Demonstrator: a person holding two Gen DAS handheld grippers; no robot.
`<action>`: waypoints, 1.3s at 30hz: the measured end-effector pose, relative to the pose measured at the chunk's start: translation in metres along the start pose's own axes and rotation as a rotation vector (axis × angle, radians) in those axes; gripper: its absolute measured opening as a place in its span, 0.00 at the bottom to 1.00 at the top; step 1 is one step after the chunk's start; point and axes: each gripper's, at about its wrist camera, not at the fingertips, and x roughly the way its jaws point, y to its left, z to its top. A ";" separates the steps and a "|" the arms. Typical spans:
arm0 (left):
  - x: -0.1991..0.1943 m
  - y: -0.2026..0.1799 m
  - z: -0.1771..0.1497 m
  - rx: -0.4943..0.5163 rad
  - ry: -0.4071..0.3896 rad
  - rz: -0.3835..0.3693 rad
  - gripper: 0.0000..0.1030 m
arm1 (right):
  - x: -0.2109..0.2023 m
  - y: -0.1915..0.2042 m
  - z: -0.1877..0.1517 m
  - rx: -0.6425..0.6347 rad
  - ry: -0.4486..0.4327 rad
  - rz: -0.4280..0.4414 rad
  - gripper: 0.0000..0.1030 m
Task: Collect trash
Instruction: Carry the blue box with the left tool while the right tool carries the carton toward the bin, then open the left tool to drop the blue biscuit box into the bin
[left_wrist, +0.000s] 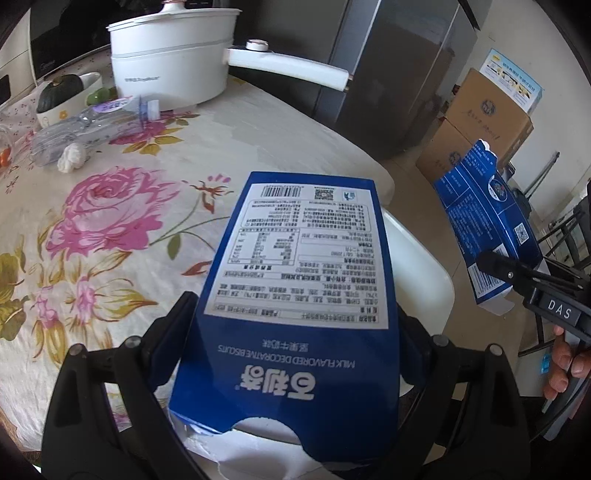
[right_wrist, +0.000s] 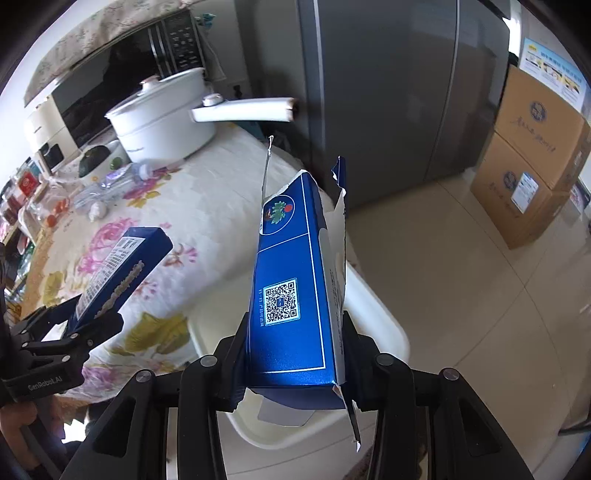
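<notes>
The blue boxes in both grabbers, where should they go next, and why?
Probably carry both away from the table toward wherever the trash goes; no bin shows in either view. The left gripper already clamps a torn blue biscuit box, and the right gripper clamps another torn blue box. Both are lifted clear, so only dropping them off remains.

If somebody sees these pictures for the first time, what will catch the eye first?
Two blue cardboard biscuit boxes stand out: the left tool grips a flat blue box, the right tool a torn blue box, both above the table's edge. Behind them, a white electric pot stands on the rose-patterned tablecloth.
</notes>
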 end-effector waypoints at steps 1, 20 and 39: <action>0.004 -0.006 -0.001 0.010 0.007 -0.005 0.91 | 0.001 -0.005 -0.002 0.001 0.005 -0.005 0.42; 0.065 -0.069 -0.017 0.173 0.124 0.053 0.99 | 0.014 -0.051 -0.022 -0.011 0.094 -0.057 0.43; 0.071 -0.055 -0.035 0.213 0.206 0.016 0.99 | 0.025 -0.038 -0.027 -0.058 0.141 -0.052 0.43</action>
